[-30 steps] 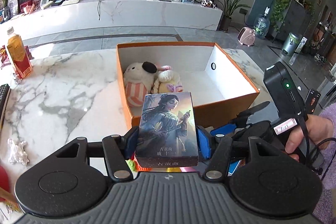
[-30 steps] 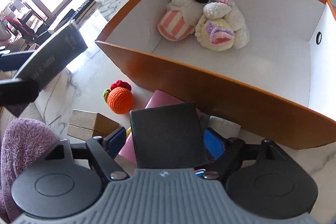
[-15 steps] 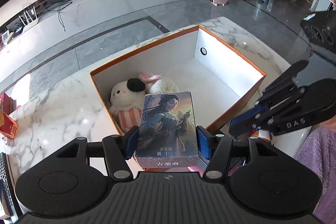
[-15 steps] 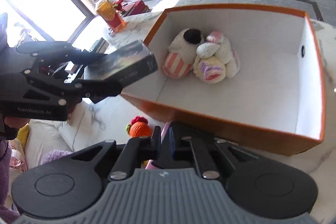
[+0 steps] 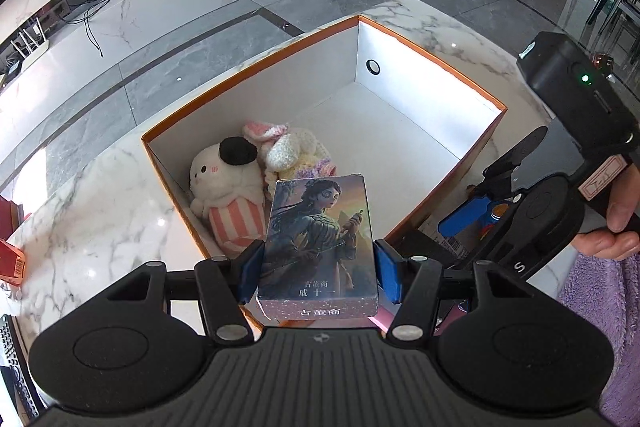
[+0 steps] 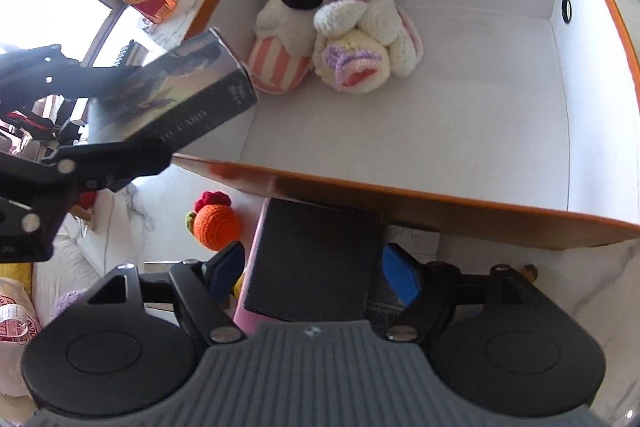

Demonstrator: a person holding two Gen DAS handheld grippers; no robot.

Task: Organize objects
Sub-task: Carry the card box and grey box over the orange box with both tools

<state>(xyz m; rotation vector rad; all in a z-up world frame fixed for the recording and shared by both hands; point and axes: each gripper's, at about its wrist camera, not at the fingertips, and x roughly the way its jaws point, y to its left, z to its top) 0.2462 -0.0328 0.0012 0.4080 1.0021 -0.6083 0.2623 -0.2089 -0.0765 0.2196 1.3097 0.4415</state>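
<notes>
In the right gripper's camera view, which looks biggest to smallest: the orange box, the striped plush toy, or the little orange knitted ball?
1. Orange box
2. Striped plush toy
3. Orange knitted ball, though it sits nearer the camera, so the gap is unsure.

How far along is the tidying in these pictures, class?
Done: two plush toys lie inside the orange box. In hand: the left gripper holds a card box above the box's near corner. The right gripper straddles a dark flat item, open. Left: that item and the crocheted orange fruit outside.
</notes>
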